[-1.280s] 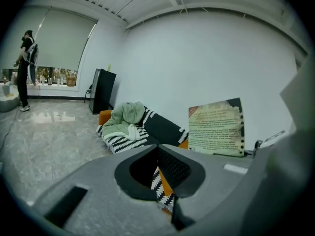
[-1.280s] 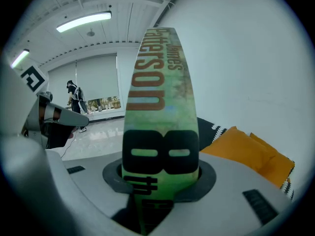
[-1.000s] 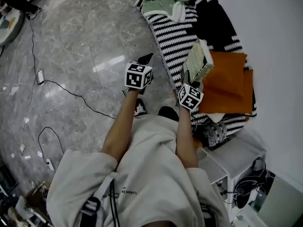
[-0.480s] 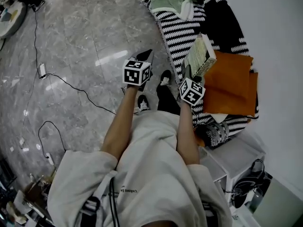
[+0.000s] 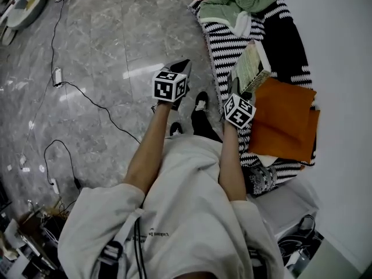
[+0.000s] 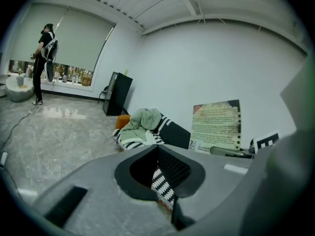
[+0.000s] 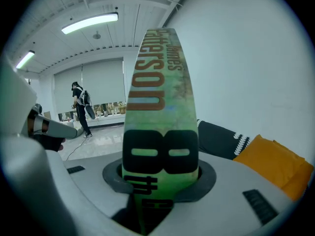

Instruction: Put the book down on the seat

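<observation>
Both bare forearms reach forward from short pale sleeves, the left forearm (image 5: 145,150) angled slightly outward and the right forearm (image 5: 230,167) nearly straight ahead. The left gripper (image 5: 179,68) is held out level with its jaws brought together and nothing between them (only an oval hollow shows between the pads). The right gripper (image 5: 235,90), a little further right and forward, has its jaws clamped on the lower end of an upright book (image 7: 157,82), spine facing the camera.

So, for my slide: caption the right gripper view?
Right gripper, jaws shut on a green book, spine to camera; orange cushion beyond.
</observation>
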A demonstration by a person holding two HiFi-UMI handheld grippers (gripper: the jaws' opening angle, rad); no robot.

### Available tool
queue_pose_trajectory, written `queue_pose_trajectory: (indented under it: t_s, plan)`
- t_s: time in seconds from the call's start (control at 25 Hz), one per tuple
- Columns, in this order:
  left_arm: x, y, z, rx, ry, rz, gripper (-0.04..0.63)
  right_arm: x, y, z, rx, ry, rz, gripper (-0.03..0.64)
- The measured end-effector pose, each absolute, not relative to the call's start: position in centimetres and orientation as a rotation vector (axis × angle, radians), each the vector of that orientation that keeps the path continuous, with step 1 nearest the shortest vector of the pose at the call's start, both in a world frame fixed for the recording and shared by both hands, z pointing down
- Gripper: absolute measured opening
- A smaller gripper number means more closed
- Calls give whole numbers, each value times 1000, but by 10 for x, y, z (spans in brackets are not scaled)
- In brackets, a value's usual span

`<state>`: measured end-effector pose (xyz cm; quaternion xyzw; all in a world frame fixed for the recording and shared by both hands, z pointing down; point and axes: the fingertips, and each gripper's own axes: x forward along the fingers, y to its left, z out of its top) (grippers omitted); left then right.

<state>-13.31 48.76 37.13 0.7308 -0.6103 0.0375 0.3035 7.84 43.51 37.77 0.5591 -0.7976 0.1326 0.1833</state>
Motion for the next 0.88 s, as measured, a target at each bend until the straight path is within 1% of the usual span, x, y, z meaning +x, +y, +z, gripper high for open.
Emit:
queue_pose_trajectory:
  t_s: [0.16,0.48,0.72,0.88]
  plan:
    - [-135,460,363,1963,-1617,110,6,70,410,371,1562,-2261,343,158]
    - [-118,389,351,2038,-1575,182,6,83,343,364,1627,-2233,393,158]
    - [-94,350,360,2064,-1532,253,5,97,300,365,1640,-2209,430,158]
    - [-93,325,357,2073,-1545,281,6,96,273,371,1618,-2218,457,158]
